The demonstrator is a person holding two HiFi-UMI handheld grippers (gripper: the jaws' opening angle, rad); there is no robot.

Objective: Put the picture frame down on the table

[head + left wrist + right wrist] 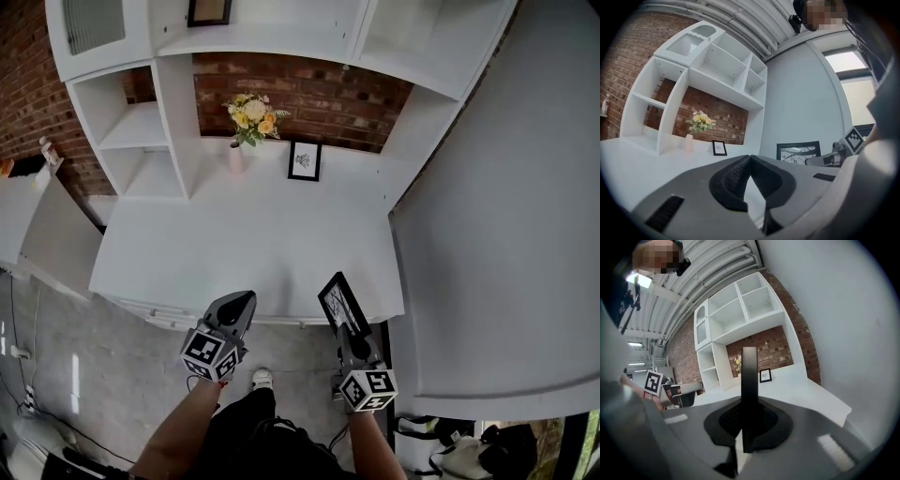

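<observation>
My right gripper [344,323] is shut on a black picture frame [338,302], held upright and tilted over the table's near right edge. From the right gripper view the frame [749,385] shows edge-on, rising from between the jaws. My left gripper [239,305] is shut and holds nothing, at the table's front edge left of the frame. The left gripper view shows its jaws meeting [750,161], and the held frame [798,152] off to the right, with a branch picture facing this way.
The white table [244,244] runs back to a brick wall. A second small black frame [305,160] and a vase of yellow flowers [251,120] stand at the back. White shelving [141,131] rises at the left; a white wall panel [497,234] bounds the right.
</observation>
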